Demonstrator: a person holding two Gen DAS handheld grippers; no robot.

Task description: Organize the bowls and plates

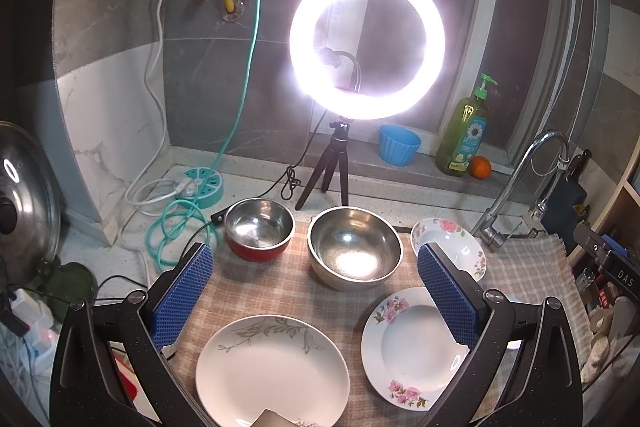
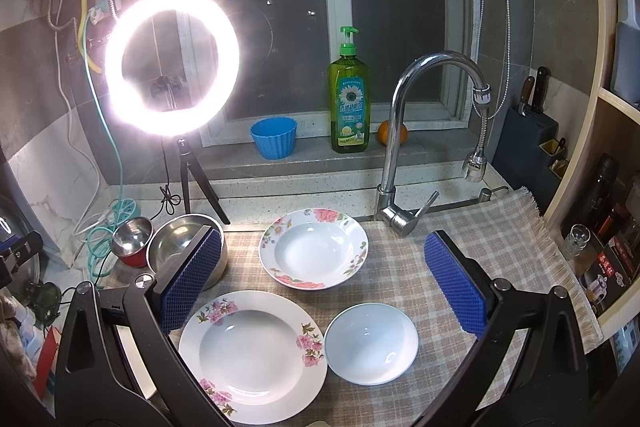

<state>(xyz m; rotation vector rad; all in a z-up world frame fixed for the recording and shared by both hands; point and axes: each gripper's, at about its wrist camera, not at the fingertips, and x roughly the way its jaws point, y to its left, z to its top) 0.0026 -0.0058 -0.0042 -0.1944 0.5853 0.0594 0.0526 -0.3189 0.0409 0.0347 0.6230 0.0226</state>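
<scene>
Hovering over unsorted dishes; nothing stacked yet.
Left gripper [image 1: 314, 291] and right gripper [image 2: 324, 287] gape empty; leaf plate [image 1: 272, 367], steel bowl [image 1: 354, 247], small bowl [image 2: 371, 343] lie separately ahead.

Kitchen counter under a bright ring light

The ring light [image 1: 367, 43] stands on a tripod; a soap bottle [image 2: 349, 99], blue cup [image 2: 274, 137] and orange [image 1: 479, 167] sit on the windowsill behind the tap [image 2: 404, 147].
</scene>
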